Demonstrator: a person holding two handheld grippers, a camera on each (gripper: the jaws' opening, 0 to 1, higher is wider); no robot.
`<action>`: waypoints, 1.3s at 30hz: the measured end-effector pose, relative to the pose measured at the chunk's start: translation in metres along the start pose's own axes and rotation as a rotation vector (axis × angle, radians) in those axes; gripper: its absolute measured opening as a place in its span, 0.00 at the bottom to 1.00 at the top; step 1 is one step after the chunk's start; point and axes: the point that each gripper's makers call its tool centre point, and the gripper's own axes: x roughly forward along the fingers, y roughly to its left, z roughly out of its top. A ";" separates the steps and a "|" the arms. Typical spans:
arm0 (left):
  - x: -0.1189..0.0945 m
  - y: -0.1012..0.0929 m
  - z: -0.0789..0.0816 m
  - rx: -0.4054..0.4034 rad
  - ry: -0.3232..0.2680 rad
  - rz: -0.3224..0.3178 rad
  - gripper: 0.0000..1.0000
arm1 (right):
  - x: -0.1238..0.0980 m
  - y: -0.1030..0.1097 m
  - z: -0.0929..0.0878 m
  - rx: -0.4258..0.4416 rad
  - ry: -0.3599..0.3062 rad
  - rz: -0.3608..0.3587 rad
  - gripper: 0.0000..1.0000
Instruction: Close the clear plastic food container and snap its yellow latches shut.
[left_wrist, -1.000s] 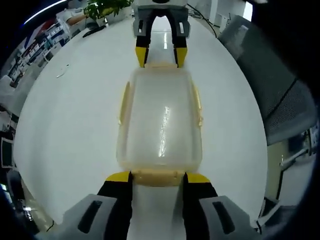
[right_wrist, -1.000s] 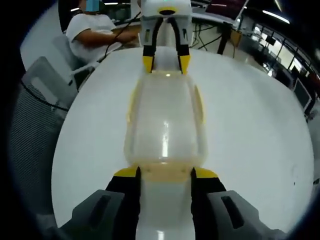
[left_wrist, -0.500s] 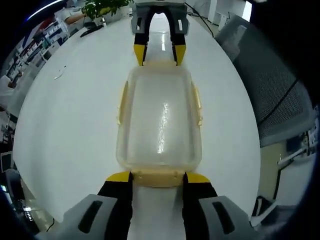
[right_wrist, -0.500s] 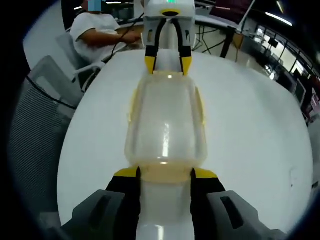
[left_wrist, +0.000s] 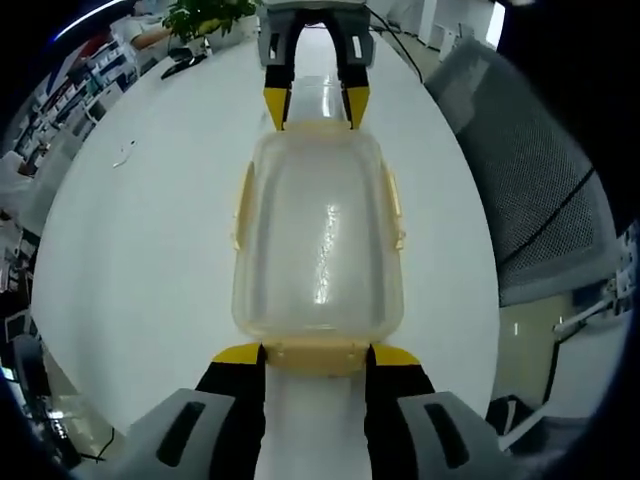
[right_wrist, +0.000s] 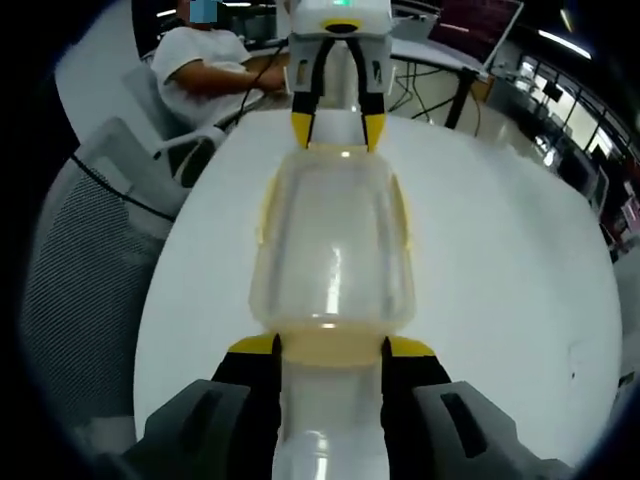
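the container (left_wrist: 320, 235) was clear and frosted, its latches (left_wrist: 315, 356) pale yellow. gripper tips (left_wrist: 400, 356) were yellow on black. the table (left_wrist: 140, 250) was white, the chair (left_wrist: 530, 200) grey mesh.

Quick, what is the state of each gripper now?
Left gripper: jaws apart, one at each side of the near end latch of the container.
Right gripper: same at the opposite end latch.
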 end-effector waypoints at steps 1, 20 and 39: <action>-0.001 0.000 0.001 0.001 0.000 0.004 0.32 | -0.003 0.000 0.000 -0.002 -0.001 -0.003 0.35; -0.014 -0.004 0.048 -0.018 -0.047 0.013 0.32 | -0.046 0.006 -0.021 -0.026 0.002 -0.034 0.35; -0.005 0.013 0.107 0.032 -0.089 -0.006 0.32 | -0.090 0.002 -0.065 0.011 0.029 -0.069 0.35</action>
